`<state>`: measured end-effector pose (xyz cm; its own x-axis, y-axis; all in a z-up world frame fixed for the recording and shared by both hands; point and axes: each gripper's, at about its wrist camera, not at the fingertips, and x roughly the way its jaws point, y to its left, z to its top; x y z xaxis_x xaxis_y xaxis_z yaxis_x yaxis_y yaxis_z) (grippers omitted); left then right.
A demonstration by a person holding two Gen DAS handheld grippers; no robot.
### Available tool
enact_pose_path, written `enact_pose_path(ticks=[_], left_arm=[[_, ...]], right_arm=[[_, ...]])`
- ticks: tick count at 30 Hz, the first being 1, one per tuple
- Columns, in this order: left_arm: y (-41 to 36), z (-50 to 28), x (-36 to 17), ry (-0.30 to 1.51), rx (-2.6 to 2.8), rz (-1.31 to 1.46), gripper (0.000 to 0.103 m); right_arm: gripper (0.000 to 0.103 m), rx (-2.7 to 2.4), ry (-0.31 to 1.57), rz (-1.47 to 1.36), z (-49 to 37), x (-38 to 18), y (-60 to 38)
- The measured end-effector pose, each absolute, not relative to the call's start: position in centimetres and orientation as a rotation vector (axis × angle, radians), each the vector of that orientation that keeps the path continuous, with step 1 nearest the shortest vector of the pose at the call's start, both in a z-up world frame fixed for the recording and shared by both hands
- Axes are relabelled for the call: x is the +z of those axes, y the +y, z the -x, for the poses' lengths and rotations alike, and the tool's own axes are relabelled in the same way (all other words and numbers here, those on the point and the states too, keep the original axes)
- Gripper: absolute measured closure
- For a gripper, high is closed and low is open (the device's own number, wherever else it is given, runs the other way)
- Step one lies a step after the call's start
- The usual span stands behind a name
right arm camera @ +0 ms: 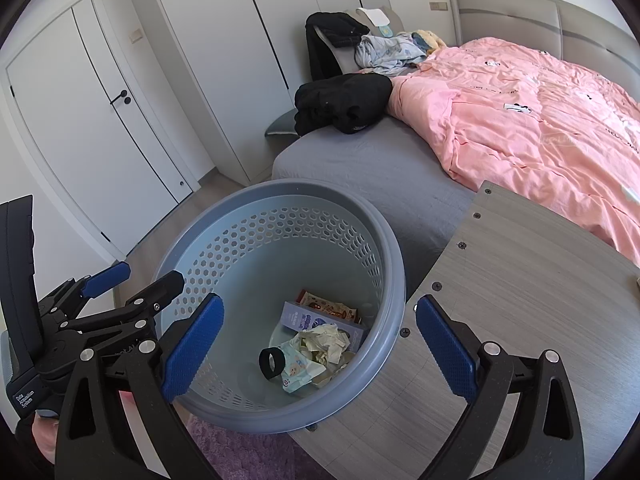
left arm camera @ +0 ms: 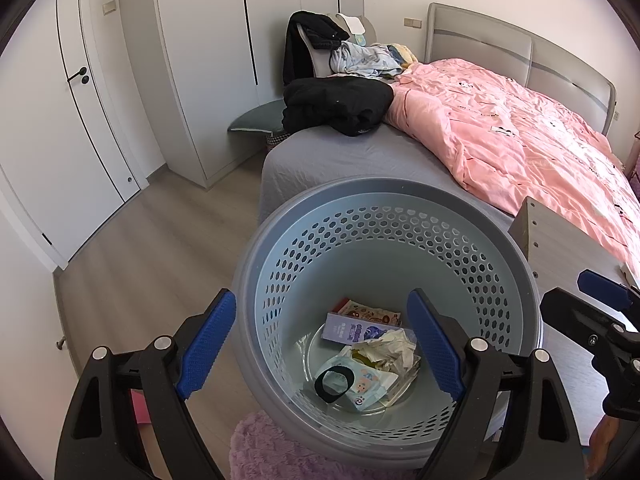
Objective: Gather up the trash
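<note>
**Hovering open-handed over the basket of collected trash**

Spreading wide in the lower part of both views, the left gripper (left arm camera: 320, 340) and the right gripper (right arm camera: 320, 344) are each standing open with nothing between their blue ribbed pads. The left one is straddling the near wall of the round grey-blue perforated plastic basket (left arm camera: 400, 188); the right one is sitting over the basket's right rim, its right finger above the grey wood-grain tabletop (right arm camera: 520, 264).

Lying on the basket floor, at lower centre of both frames, are five pieces of trash by my count:
- one crumpled cream paper wad (left arm camera: 386, 346), likely light and soft, best pinched across its bulk;
- one pale blue printed diaper-like pack (left arm camera: 366, 388), probably squashy, giving under the pads;
- one black ring-shaped band (left arm camera: 332, 382) resting on that pack, thin and likely floppy, best taken across one side of the loop;
- one lilac cardboard carton (left arm camera: 352, 330), probably stiff but crushable;
- one red-and-cream foil wrapper (left arm camera: 370, 314) behind the carton, probably slippery.

Further up the frame, one bed with a pink quilt (left arm camera: 520, 136) is filling the right side, with one black garment heap (left arm camera: 336, 106) on its corner.
</note>
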<state>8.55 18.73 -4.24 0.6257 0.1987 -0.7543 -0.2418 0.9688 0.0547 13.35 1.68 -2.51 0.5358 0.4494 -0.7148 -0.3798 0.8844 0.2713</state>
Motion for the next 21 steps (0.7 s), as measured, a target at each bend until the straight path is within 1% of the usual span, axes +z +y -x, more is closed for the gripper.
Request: enact_pose_path(ticks=[21], left_arm=[[19.59,-8.33,-4.13,0.854,0.282,0.083,0.020]], right_arm=[[0.008,0.495,0.875,-0.083,-13.27,-2.52,1.77]])
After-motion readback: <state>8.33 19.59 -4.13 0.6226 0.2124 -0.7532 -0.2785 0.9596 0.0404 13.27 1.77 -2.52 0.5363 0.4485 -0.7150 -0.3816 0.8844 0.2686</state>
